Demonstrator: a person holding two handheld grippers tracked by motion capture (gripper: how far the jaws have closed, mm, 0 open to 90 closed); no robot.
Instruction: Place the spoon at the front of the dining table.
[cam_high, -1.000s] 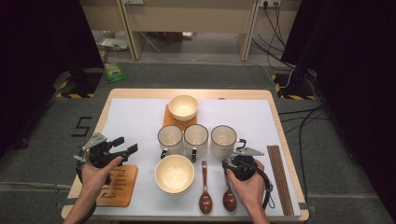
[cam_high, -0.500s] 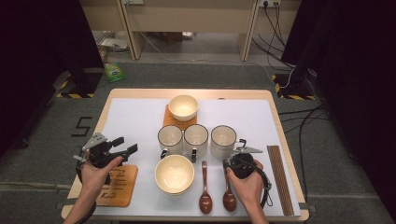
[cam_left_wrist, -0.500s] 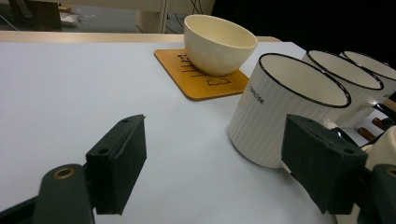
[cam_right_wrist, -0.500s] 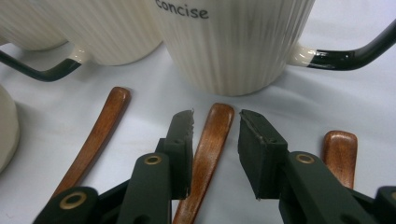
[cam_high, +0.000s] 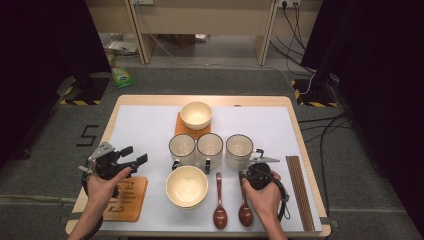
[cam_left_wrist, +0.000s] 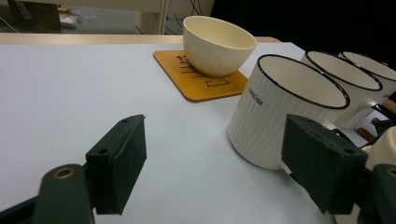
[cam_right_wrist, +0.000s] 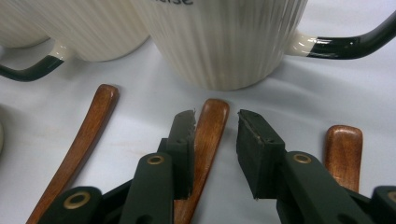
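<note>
Two brown wooden spoons lie side by side at the table's front, the left spoon (cam_high: 219, 202) and the right spoon (cam_high: 245, 202). My right gripper (cam_high: 246, 175) is low over the right spoon's handle (cam_right_wrist: 205, 154). In the right gripper view my right gripper (cam_right_wrist: 215, 119) is open, its jaws straddling the handle tip with a small gap on the right side. The left spoon's handle (cam_right_wrist: 88, 135) lies further left. My left gripper (cam_high: 134, 154) stands wide open with nothing in it, above a wooden coaster (cam_high: 125, 197) at the front left. In its own view, my left gripper (cam_left_wrist: 217, 126) faces the nearest mug (cam_left_wrist: 285, 107).
Three white ribbed mugs (cam_high: 210, 147) stand in a row just beyond the spoons. A large cream bowl (cam_high: 187, 186) sits left of them. A smaller bowl (cam_high: 195, 115) rests on a coaster (cam_left_wrist: 196, 79) at the back. Chopsticks (cam_high: 298, 192) lie along the right edge. A short wooden piece (cam_right_wrist: 343, 149) lies right of the jaws.
</note>
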